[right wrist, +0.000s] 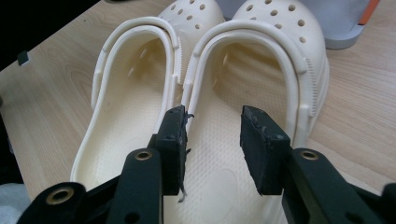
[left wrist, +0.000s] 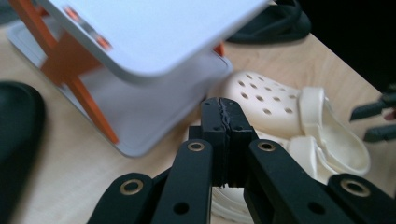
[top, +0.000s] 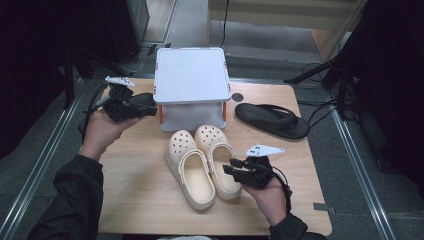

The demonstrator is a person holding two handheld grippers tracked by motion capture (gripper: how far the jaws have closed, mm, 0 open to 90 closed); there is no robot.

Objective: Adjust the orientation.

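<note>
my right gripper sits with its jaws apart, nothing between them, hovering over the heel end of the right-hand cream clog; its twin, the left-hand cream clog, lies touching it alongside. my left gripper is closed tight on nothing, held up beside the white two-tier rack with orange posts, well apart from the clogs. the rack stands right behind the clogs' toes. a black sandal lies off to the right on the wooden table. something dark at the left gripper view's left edge is cut off, can't tell what.
</note>
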